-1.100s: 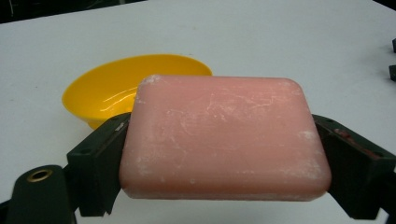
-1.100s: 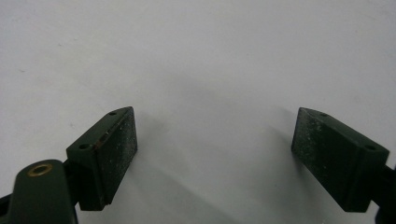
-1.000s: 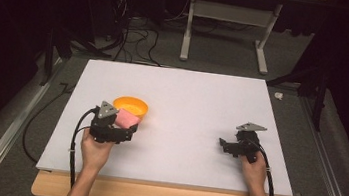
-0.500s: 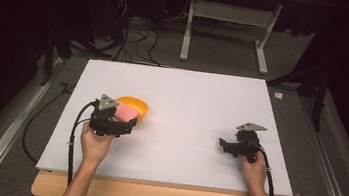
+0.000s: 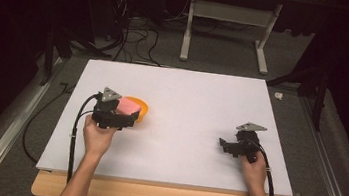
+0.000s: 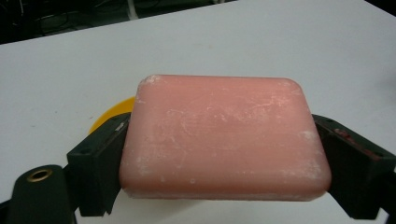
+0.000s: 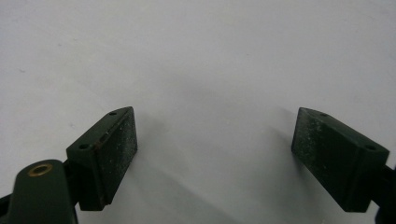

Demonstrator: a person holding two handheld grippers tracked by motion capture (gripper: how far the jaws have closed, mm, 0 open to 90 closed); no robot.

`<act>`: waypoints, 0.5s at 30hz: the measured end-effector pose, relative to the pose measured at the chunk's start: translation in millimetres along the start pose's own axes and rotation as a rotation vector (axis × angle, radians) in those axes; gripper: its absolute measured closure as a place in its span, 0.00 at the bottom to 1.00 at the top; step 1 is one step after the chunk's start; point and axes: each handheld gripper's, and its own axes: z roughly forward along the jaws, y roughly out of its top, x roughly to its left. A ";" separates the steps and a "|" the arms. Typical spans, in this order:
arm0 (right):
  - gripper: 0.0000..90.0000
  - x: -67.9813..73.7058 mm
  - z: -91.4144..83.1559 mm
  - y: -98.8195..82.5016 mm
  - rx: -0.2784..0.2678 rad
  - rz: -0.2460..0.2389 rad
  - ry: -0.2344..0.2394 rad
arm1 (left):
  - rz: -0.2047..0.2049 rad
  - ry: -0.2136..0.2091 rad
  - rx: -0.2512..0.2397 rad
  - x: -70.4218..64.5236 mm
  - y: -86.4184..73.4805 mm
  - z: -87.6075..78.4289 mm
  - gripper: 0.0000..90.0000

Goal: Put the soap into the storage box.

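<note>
One pink soap bar point(image 6: 224, 140) between left gripper point(image 5: 119, 114) fingers; right gripper point(image 7: 215, 158) fingers wide.

Left tool point(image 5: 127, 118) & right tool point(image 5: 227, 146): black bodies, grey triangular top plates, black cables; jaw blocks w/ screw holes; forearms bare.

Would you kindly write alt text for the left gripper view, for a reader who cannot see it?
A pink bar of soap is clamped flat between the two black jaws of the left gripper, one jaw on each short end. Behind and below it, part of an orange dish shows on the white table.
</note>
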 end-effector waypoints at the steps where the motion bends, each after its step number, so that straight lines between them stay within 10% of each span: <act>1: 0.17 0.0 0.0 0.0 0.000 0.000 0.000 | 0.000 0.002 0.004 0.8 1.3 1.2 0.15; 15: 0.17 -0.1 0.1 -0.1 -0.001 -0.004 -0.001 | -0.036 0.044 0.059 11.1 7.9 23.7 0.15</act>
